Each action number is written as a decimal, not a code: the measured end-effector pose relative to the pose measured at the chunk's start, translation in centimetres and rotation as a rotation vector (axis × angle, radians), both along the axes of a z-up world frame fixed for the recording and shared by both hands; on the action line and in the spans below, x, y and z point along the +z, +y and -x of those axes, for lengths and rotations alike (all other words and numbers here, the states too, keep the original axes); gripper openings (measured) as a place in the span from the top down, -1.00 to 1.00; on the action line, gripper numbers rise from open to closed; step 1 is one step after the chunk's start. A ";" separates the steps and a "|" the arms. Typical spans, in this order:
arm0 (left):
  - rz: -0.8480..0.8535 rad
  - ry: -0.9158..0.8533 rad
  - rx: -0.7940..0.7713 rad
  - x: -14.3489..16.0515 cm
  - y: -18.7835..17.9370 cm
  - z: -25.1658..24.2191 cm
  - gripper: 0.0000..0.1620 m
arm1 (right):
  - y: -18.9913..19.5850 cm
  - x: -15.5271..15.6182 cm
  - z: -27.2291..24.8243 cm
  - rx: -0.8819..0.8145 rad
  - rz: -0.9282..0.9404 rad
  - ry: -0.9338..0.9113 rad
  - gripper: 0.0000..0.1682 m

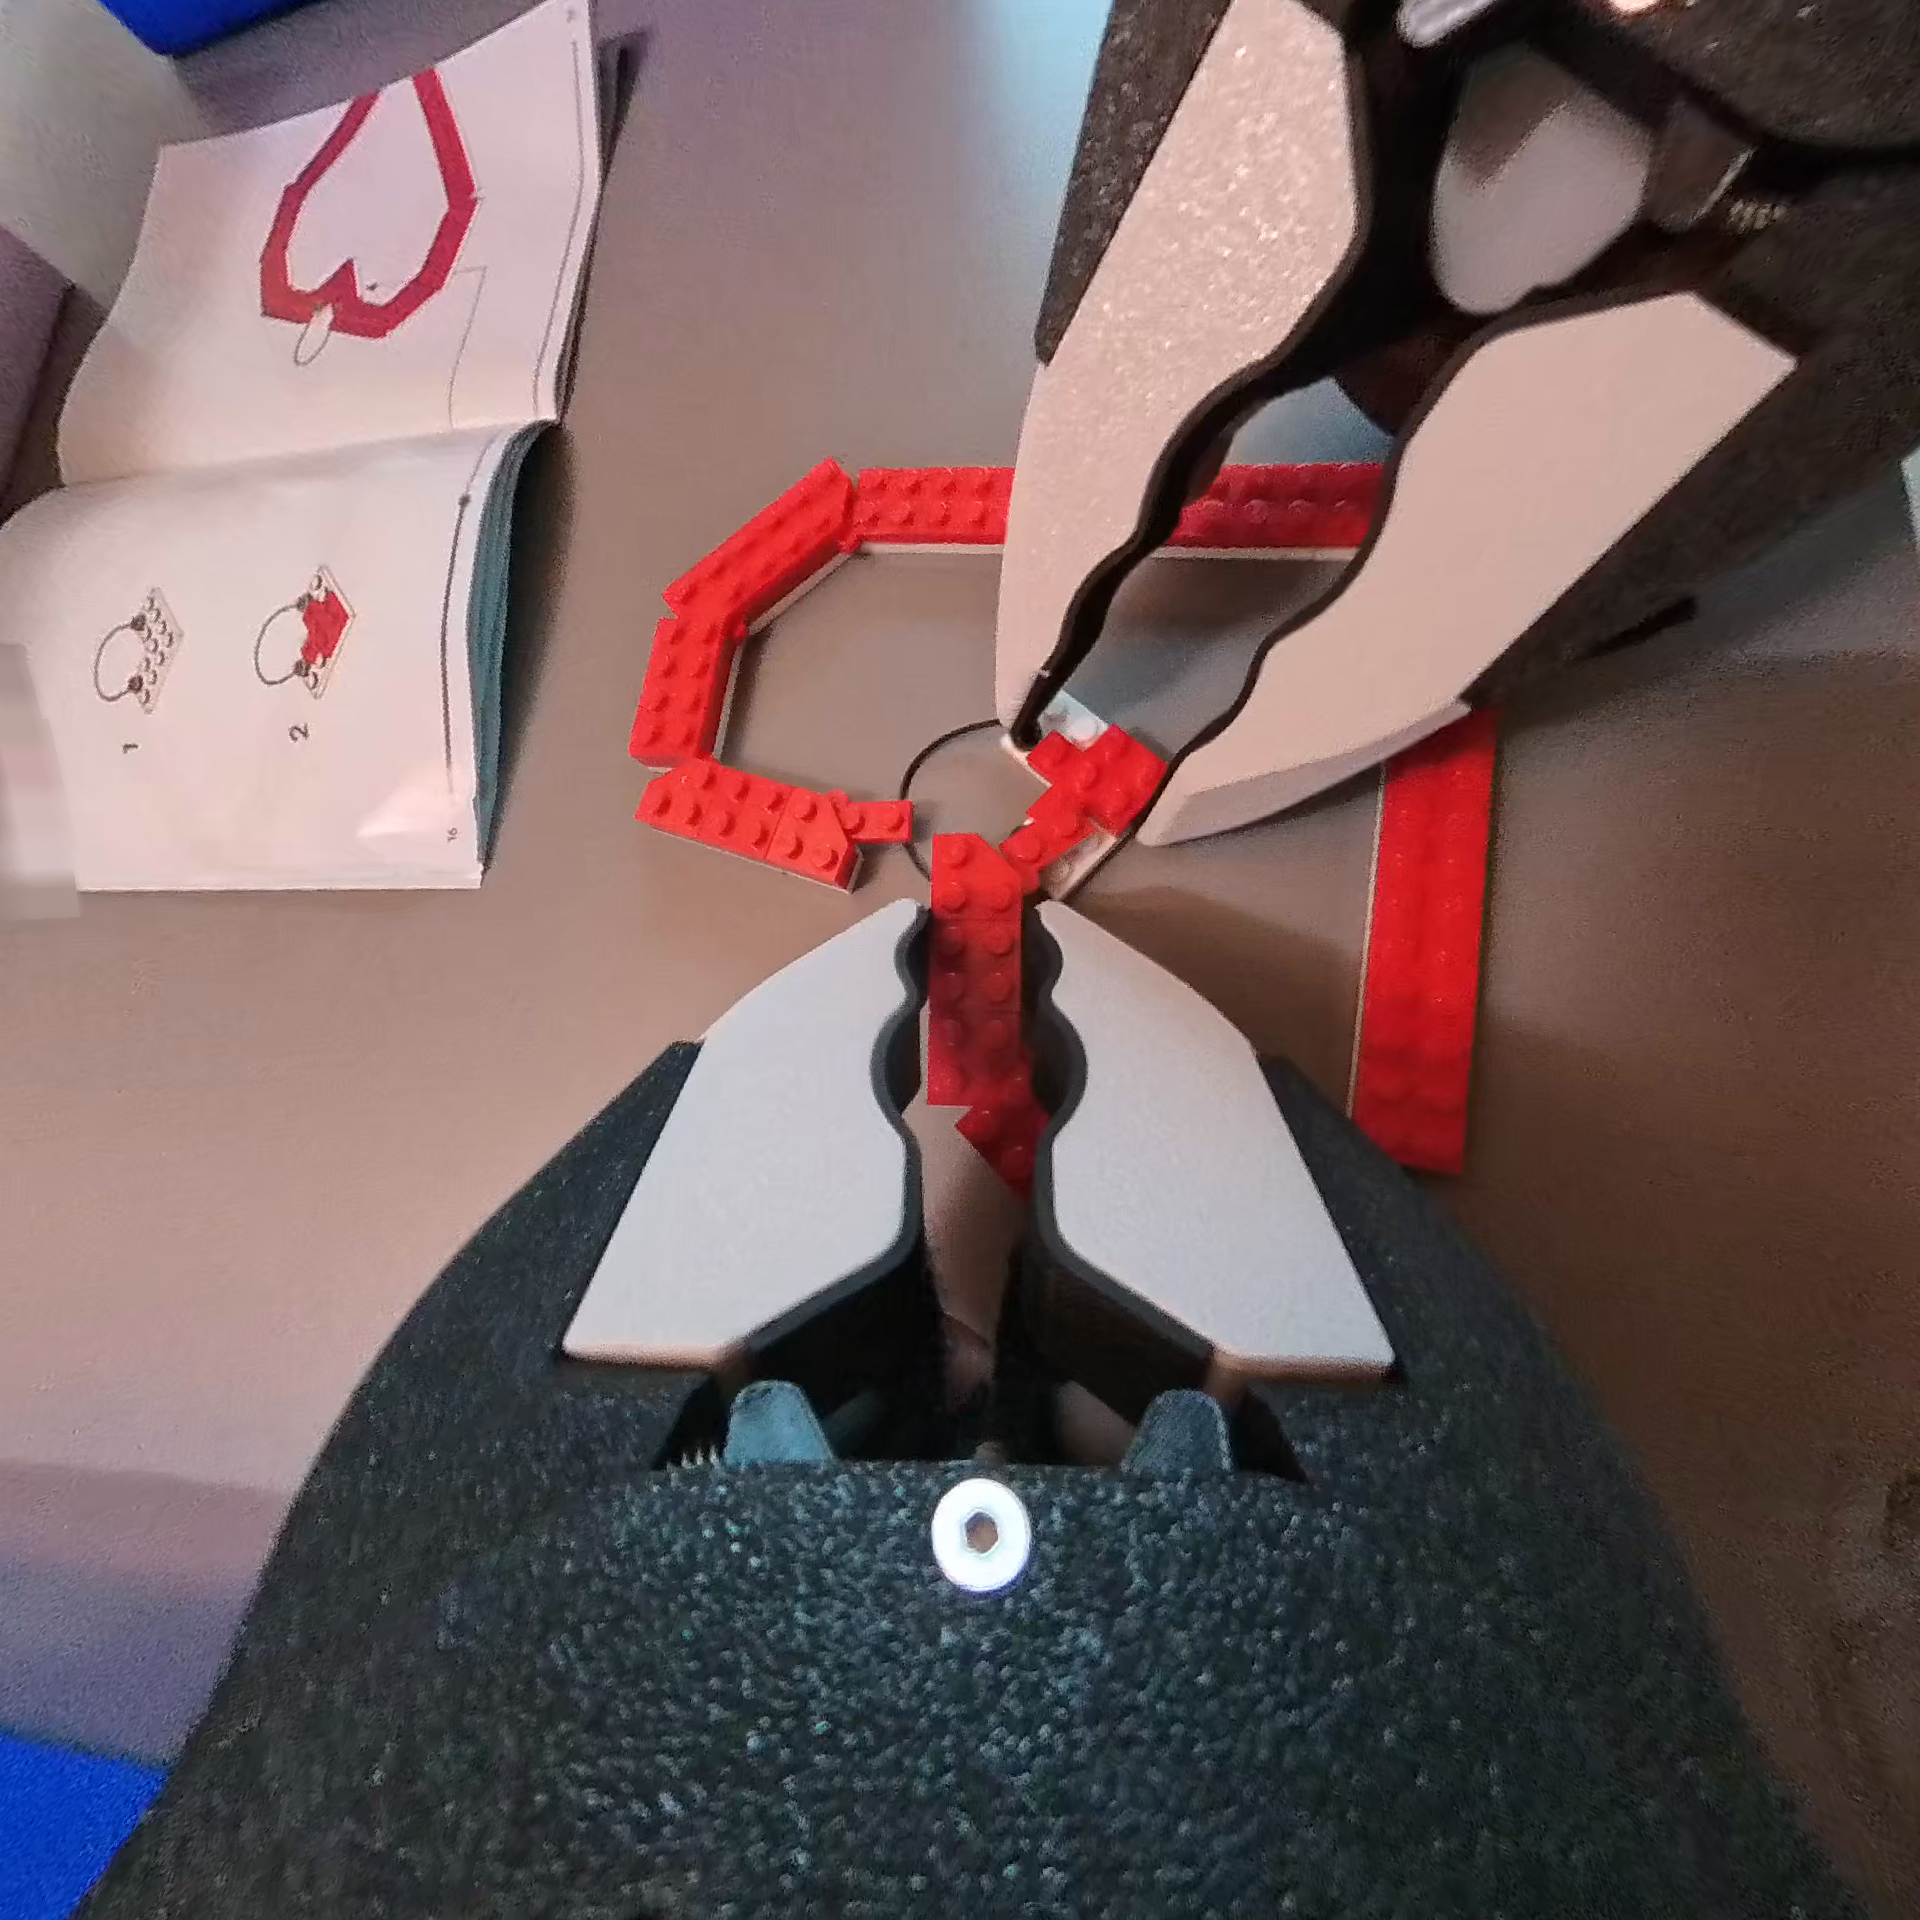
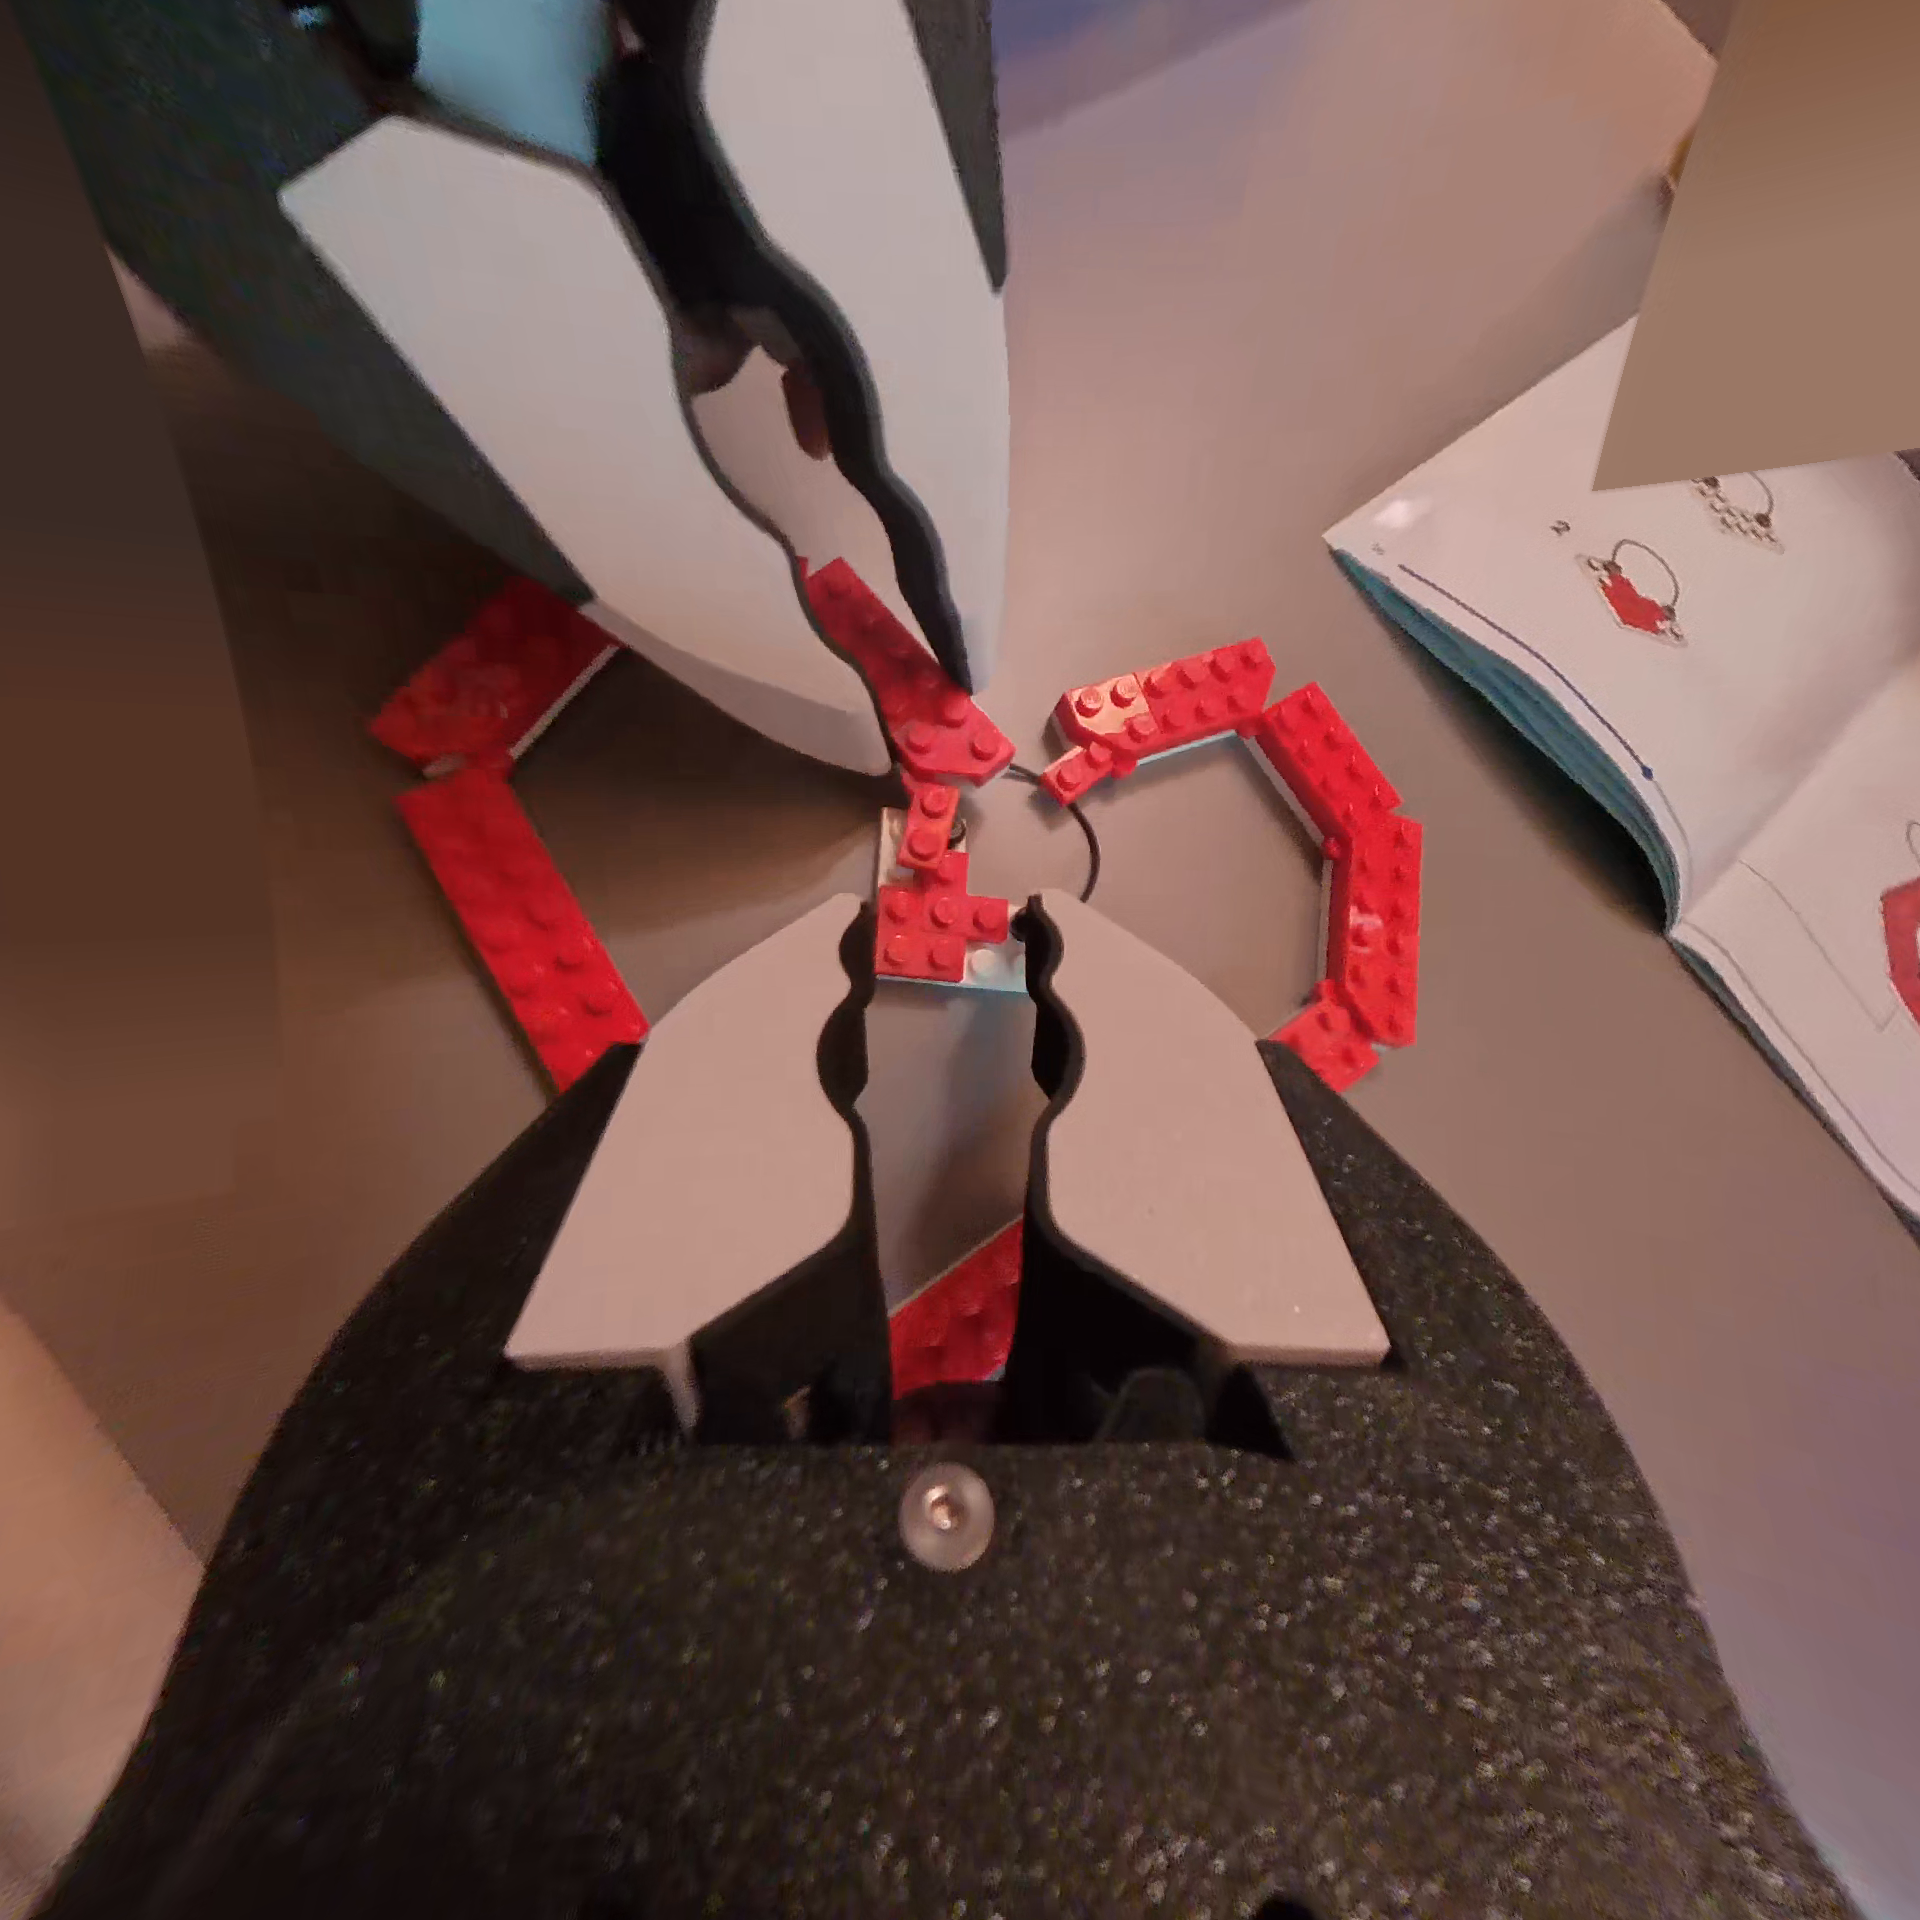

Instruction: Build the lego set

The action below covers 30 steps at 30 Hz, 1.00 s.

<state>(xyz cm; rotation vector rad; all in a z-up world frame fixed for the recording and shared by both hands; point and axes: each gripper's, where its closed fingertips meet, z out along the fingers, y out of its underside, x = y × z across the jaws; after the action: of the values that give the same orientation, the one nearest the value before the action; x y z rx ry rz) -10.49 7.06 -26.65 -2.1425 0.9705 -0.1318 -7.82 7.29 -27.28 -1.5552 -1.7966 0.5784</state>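
The open instruction booklet (image 1: 301, 582) sits at 10 o'clock on the brown table (image 1: 260, 1091). The red heart frame (image 1: 717, 665) lies flat dead centre. The left gripper (image 1: 977, 914) is clamped tight on the frame's inner arm (image 1: 982, 997). At 1 o'clock, the right gripper (image 1: 1101, 769) is partly spread around the small red-and-white piece (image 1: 1101, 774), touching it.

Smooth matte grey-brown tabletop (image 1: 260, 1091) filling nearly all of both views, evenly lit with a soft warm cast and faint shadows. Bright blue object (image 1: 62, 1808) cut off at the lower left corner, another blue edge (image 1: 197, 16) at the top left. Paler grey strip (image 1: 104, 1538) along the left margin
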 end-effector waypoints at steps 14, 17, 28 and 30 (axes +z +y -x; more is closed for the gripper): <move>-0.056 -0.033 0.026 0.2 0.0 -0.1 0.81 | 2.7 4.4 -1.1 0.849 -0.148 -0.010 0.80; -0.052 -0.033 0.014 0.0 0.1 -0.3 0.81 | 5.1 3.9 -0.2 1.009 -0.168 -0.127 0.89; -0.057 -0.064 0.016 0.0 0.1 -0.4 0.80 | 4.6 -0.4 -0.2 1.164 -0.045 -0.469 0.89; -0.047 -0.075 0.031 -0.1 0.1 -0.3 0.81 | 4.2 -0.3 0.1 0.989 0.011 -0.432 0.89</move>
<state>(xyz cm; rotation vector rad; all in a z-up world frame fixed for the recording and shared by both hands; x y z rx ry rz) -10.15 7.17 -26.79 -2.0934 0.8884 -0.1711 -7.93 11.44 -27.61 -0.7191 -2.8845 0.7100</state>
